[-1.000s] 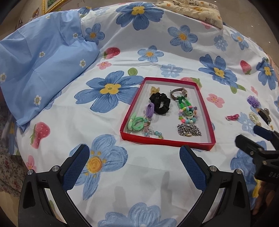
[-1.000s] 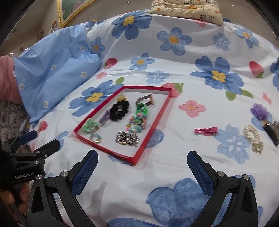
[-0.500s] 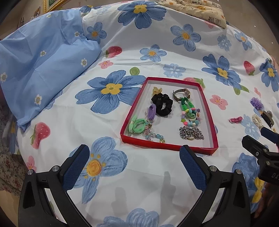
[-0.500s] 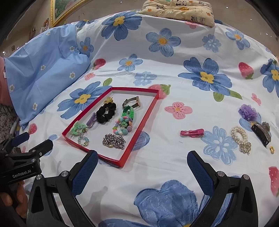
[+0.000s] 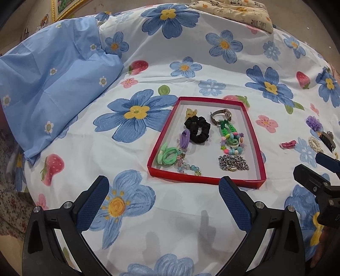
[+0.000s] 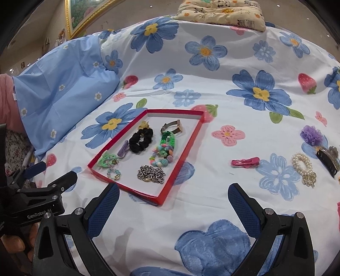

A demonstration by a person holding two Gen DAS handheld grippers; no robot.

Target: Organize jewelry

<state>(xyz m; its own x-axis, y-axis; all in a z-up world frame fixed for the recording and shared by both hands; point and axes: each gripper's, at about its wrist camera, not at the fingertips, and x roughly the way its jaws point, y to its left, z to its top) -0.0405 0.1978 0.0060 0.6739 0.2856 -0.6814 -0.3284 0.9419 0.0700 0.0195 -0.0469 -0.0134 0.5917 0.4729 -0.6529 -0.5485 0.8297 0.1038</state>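
A red-rimmed tray lies on the flowered bedspread. It holds a black scrunchie, a watch, green and beaded bracelets, a silver chain and green hair ties. To the right of the tray lie a pink hair clip, a pearl scrunchie, a purple flower tie and a dark claw clip. My left gripper is open and empty, in front of the tray. My right gripper is open and empty, near the tray's front right corner.
A light blue pillow lies at the left. A patterned cushion sits at the far edge of the bed. A framed picture hangs on the wall behind. The bed edge drops off at the left.
Both grippers have drawn back and shifted right; the tray sits farther left in the right wrist view, and more of the loose items on the right show. Both stay open.
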